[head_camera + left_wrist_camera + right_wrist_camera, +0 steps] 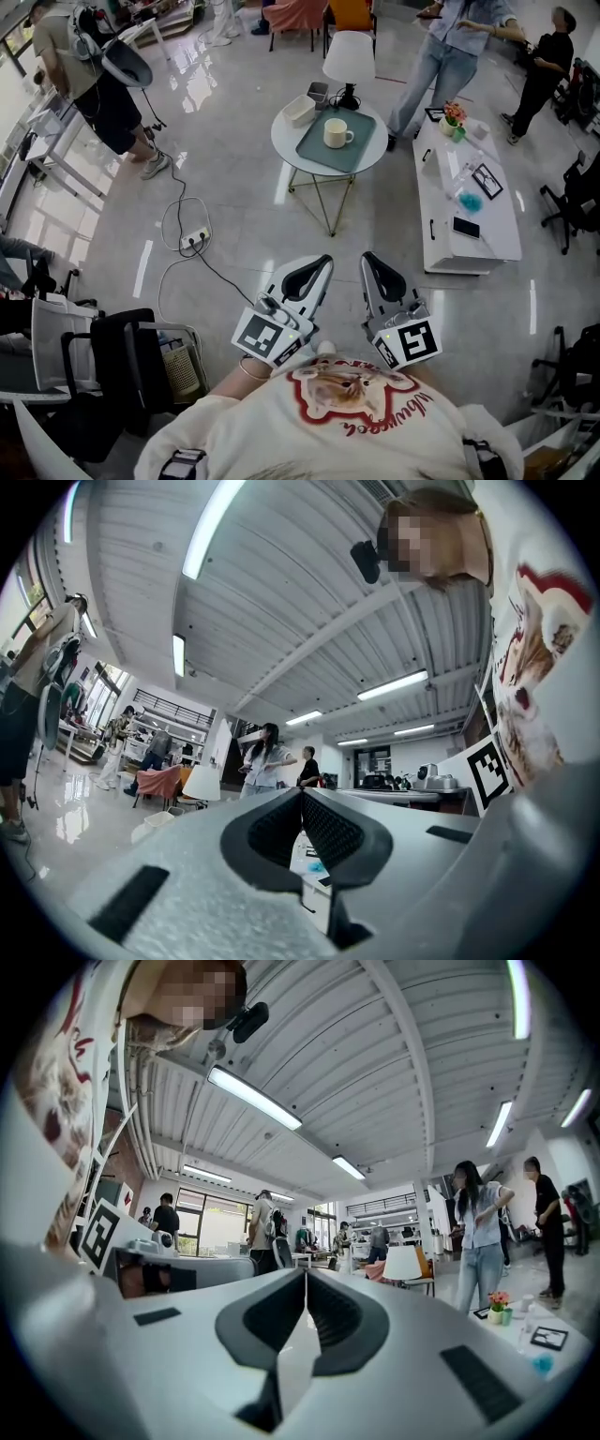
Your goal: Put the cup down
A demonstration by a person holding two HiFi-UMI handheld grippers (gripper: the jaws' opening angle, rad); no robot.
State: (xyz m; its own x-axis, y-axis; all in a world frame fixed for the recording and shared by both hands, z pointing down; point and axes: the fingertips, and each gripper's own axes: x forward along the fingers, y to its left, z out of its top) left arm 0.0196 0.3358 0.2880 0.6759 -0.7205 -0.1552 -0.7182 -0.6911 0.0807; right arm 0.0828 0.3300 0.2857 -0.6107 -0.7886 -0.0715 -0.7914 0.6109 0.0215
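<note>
Left tongs [317,267] and right tongs [373,265] both closed, empty. Cup [336,133] sits upright on table [281,141], well ahead of both, neither clearly nearer.

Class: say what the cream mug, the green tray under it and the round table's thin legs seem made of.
Cream mug: likely glazed ceramic, smooth pale surface. Green rectangular tray: matte, perhaps plastic or painted wood; unclear. Thin golden table legs: probably metal rod, slim and golden.

White left claw [324,262], right claw [367,258]; cream printed shirt [281,431].
</note>
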